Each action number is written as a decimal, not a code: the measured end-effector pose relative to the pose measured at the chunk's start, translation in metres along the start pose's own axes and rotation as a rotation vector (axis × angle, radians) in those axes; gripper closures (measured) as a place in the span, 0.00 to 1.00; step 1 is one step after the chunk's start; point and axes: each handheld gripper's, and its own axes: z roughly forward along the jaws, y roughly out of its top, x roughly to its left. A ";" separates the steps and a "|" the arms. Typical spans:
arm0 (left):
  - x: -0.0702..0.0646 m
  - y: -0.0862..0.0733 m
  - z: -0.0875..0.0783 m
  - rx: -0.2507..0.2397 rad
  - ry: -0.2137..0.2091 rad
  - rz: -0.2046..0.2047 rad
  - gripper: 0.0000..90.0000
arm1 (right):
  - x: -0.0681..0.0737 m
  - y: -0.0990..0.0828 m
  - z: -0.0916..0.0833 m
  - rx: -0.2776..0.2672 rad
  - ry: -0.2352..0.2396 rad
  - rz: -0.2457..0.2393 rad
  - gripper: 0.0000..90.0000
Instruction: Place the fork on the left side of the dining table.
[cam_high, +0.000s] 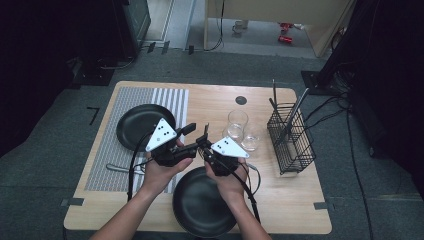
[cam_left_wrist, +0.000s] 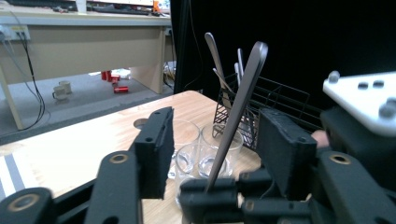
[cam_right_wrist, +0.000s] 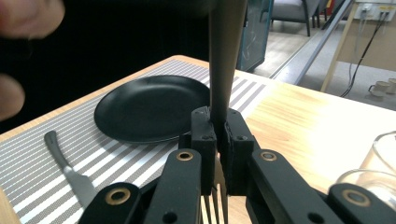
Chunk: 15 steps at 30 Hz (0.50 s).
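Desk (cam_high: 295, 200): light wood top, rounded corners. Striped placemat (cam_high: 120, 100) covers the left side, running from far edge toward near edge. On the mat: black plate (cam_high: 135, 125) at the far end, knife (cam_right_wrist: 70, 172) nearer the near-left corner. Second black plate (cam_high: 200, 210) at near edge, centre. Two glasses (cam_high: 242, 130) mid-desk. Wire cutlery basket (cam_high: 292, 145) by the right edge.

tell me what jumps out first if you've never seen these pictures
The two grippers meet mid-table: the right gripper is clamped on a fork, whose handle rises between the left gripper's open jaws. Beside them lie two black plates, one on the striped mat, one at the near edge.
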 end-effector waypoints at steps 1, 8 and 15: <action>0.000 0.001 0.000 -0.001 -0.001 0.001 0.55 | 0.002 -0.001 0.001 0.003 0.006 0.000 0.95; -0.001 0.007 0.004 0.001 -0.002 0.028 0.73 | 0.009 -0.003 0.003 0.009 0.021 -0.017 0.95; 0.000 0.010 0.005 0.009 -0.012 0.031 0.91 | 0.013 -0.003 0.003 0.013 0.029 -0.039 0.95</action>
